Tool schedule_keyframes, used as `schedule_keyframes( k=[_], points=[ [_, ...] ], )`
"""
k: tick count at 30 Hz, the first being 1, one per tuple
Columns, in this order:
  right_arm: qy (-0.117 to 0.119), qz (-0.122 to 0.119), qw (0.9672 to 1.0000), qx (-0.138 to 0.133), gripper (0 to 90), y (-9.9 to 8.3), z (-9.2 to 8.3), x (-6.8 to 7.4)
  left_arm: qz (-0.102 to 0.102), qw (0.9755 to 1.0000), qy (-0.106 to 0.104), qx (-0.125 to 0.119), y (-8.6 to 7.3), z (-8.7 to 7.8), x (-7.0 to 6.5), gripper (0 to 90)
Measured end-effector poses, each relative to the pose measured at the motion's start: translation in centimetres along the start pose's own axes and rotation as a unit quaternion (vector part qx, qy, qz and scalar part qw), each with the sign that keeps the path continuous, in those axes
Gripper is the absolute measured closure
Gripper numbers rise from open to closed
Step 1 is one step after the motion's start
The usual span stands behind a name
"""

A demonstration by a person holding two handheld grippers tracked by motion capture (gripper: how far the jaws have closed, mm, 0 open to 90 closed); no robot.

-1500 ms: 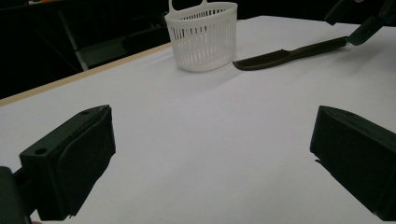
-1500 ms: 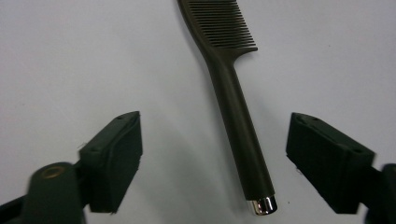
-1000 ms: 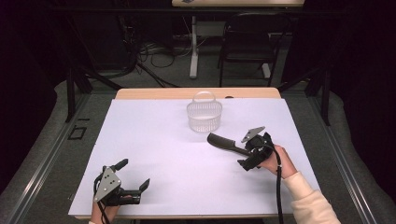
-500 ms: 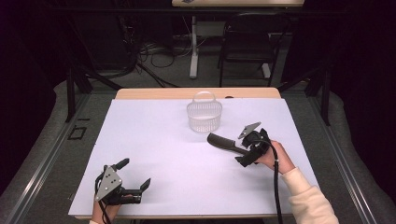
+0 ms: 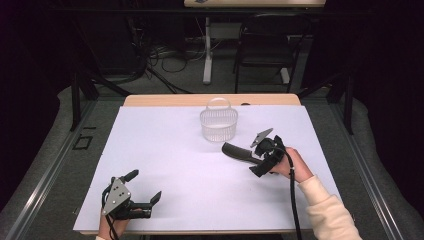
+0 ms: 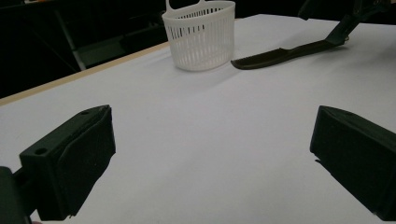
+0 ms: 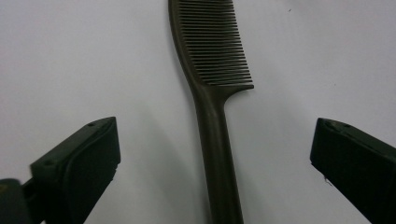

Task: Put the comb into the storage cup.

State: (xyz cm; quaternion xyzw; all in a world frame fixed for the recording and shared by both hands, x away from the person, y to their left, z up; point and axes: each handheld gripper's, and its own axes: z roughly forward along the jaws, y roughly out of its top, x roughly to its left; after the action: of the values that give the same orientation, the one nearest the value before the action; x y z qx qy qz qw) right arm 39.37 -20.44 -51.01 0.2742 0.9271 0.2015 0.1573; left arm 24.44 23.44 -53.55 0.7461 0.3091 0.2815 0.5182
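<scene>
The comb (image 7: 215, 107) is dark, with fine teeth along one edge and a long plain handle. It lies flat on the white bench (image 5: 165, 150), just beside the basket (image 5: 218, 120) on its near right. My right gripper (image 5: 260, 159) is lowered over the handle, fingers (image 7: 81, 158) spread wide, one on each side, not touching it. My left gripper (image 5: 142, 190) rests well apart from the basket at the near edge, fingers apart, holding nothing. Nothing lies between comb and basket.
</scene>
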Motion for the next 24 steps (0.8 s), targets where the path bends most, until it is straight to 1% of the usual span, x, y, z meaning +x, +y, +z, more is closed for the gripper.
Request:
schedule_keyframes(
  k=[1, 2, 4, 6, 11, 12, 15, 17, 18, 19, 21, 22, 23, 24],
  points=[
    [0.001, -0.005, 1.0000, 0.001, 5.0, 0.0, 0.1, 0.0, -0.001, 1.0000, 0.000, 0.000, 0.0, 0.0, 0.0, 0.0],
    [0.002, -0.006, 0.9999, 0.008, 7.4, 0.1, 0.0, 0.0, -0.001, 1.0000, -0.001, 0.001, 0.0, 0.0, 0.0, 0.0],
    [-0.001, -0.010, 0.9999, 0.010, 13.1, 0.2, 0.1, 0.2, 0.000, 1.0000, -0.001, 0.001, 0.0, 0.1, 0.0, 0.0],
    [-0.002, -0.014, 0.9999, 0.010, 15.7, 0.2, 0.1, 0.2, 0.000, 1.0000, -0.001, 0.002, 0.0, 0.1, 0.0, 0.0],
    [-0.017, -0.025, 0.9993, 0.019, 26.1, 0.5, 0.2, 0.3, -0.001, 1.0000, -0.001, 0.003, 0.0, 0.1, 0.0, 0.0],
    [-0.020, -0.029, 0.9990, 0.026, 28.3, 0.6, 0.3, 0.4, -0.001, 1.0000, -0.001, 0.003, 0.0, 0.1, 0.0, 0.0],
    [-0.023, -0.039, 0.9984, 0.035, 36.8, 0.8, 0.6, 0.6, -0.001, 1.0000, -0.002, 0.003, 0.0, 0.2, 0.0, 0.0],
    [-0.022, -0.044, 0.9980, 0.040, 42.6, 0.9, 0.8, 0.6, -0.001, 1.0000, -0.003, 0.004, 0.0, 0.1, 0.0, 0.0],
    [-0.017, -0.042, 0.9979, 0.046, 44.9, 1.1, 0.8, 0.5, -0.001, 1.0000, -0.003, 0.003, 0.0, 0.1, 0.0, 0.0],
    [-0.015, -0.044, 0.9980, 0.043, 46.7, 1.1, 1.0, 0.5, -0.001, 1.0000, -0.003, 0.003, 0.0, 0.1, 0.0, 0.0],
    [-0.012, -0.042, 0.9977, 0.051, 51.3, 1.2, 1.1, 0.4, -0.001, 1.0000, -0.002, 0.004, 0.0, 0.1, 0.0, 0.0],
    [-0.009, -0.050, 0.9974, 0.052, 52.9, 1.2, 1.2, 0.3, -0.002, 1.0000, -0.002, 0.004, 0.0, 0.1, 0.0, 0.0],
    [-0.005, -0.045, 0.9975, 0.055, 54.2, 1.2, 1.3, 0.4, -0.002, 1.0000, -0.002, 0.004, 0.0, 0.2, 0.0, 0.0],
    [-0.004, -0.053, 0.9968, 0.060, 56.0, 1.3, 1.4, 0.3, -0.001, 1.0000, -0.002, 0.004, 0.0, 0.2, 0.0, 0.0]
  ],
)
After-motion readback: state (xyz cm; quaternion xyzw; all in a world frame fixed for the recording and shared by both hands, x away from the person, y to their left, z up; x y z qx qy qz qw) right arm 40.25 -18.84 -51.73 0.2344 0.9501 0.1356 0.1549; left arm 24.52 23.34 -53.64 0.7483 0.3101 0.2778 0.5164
